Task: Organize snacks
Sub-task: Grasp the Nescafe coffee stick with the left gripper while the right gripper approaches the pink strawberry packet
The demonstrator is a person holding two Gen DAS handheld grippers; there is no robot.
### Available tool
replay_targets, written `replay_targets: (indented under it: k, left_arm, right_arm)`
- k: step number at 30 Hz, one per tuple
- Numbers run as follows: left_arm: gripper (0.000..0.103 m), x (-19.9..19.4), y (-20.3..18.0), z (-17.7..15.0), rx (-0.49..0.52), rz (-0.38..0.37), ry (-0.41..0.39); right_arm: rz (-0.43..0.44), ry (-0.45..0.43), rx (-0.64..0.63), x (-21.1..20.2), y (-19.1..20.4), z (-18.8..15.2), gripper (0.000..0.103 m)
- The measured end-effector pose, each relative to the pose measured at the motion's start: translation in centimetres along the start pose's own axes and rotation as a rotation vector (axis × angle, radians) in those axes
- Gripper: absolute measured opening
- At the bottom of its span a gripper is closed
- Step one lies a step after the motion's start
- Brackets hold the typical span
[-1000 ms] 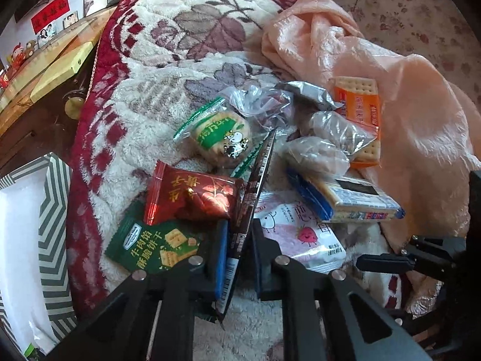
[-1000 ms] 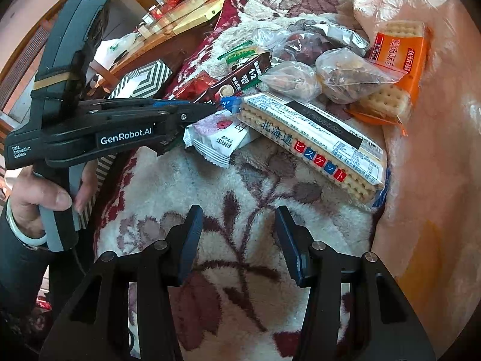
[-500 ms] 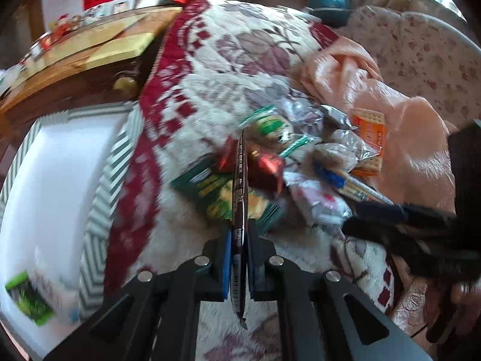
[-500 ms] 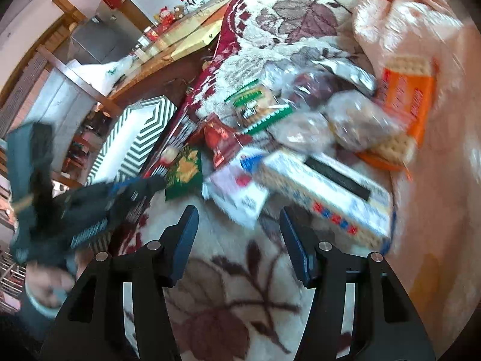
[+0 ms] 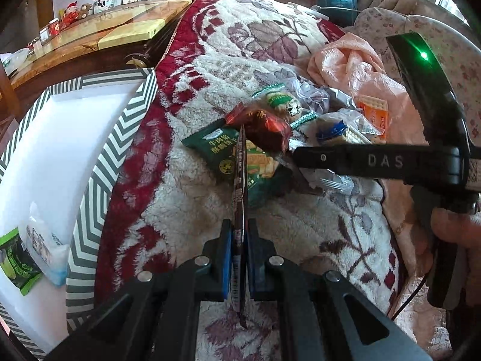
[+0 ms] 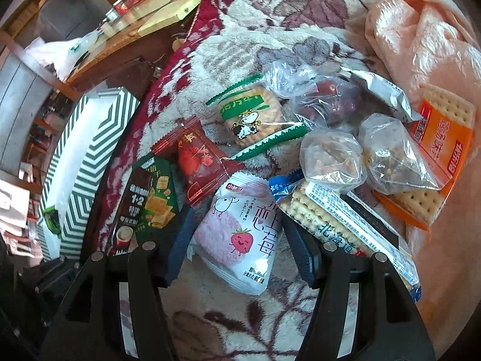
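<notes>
While the left gripper (image 5: 239, 267) pinches a thin dark packet (image 5: 239, 180) edge-on (label unreadable), only the right view shows the right gripper (image 6: 237, 258) spread around the strawberry packet (image 6: 240, 234), right of the striped box (image 6: 90, 150).

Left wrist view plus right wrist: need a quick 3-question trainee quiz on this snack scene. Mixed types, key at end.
1. True or false: the right claw is shut on the pink strawberry packet.
2. The left claw grips: A) the red packet, B) a thin dark sachet held edge-on, C) nothing.
3. Fill in: the striped box holds a white packet and a ____ one.

Key: 1 false, it is open with a finger on either side; 2 B; 3 green packet.
</notes>
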State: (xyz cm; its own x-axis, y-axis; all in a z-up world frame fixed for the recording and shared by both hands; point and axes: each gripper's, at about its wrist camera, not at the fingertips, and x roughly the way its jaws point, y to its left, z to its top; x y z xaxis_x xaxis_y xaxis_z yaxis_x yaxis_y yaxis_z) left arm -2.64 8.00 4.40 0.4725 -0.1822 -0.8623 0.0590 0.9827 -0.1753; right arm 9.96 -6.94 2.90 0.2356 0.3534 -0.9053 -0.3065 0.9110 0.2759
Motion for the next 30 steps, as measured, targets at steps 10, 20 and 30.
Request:
replay_targets:
  k: [10, 20, 30]
  left_arm:
    - [0.010, 1.1, 0.8, -0.5, -0.048, -0.001, 0.030]
    - [0.016, 2.1, 1.0, -0.5, -0.052, 0.028, 0.050]
    - [0.030, 2.2, 0.5, -0.5, -0.036, 0.012, 0.039]
  right_arm:
    - [-0.008, 0.017, -0.140, -1.1, -0.1, -2.6, 0.054]
    - [-0.050, 0.083, -0.170, -0.1, 0.7, -1.5, 0.058]
    - [-0.054, 0.117, -0.187, 0.7, 1.1, -0.1, 0.057]
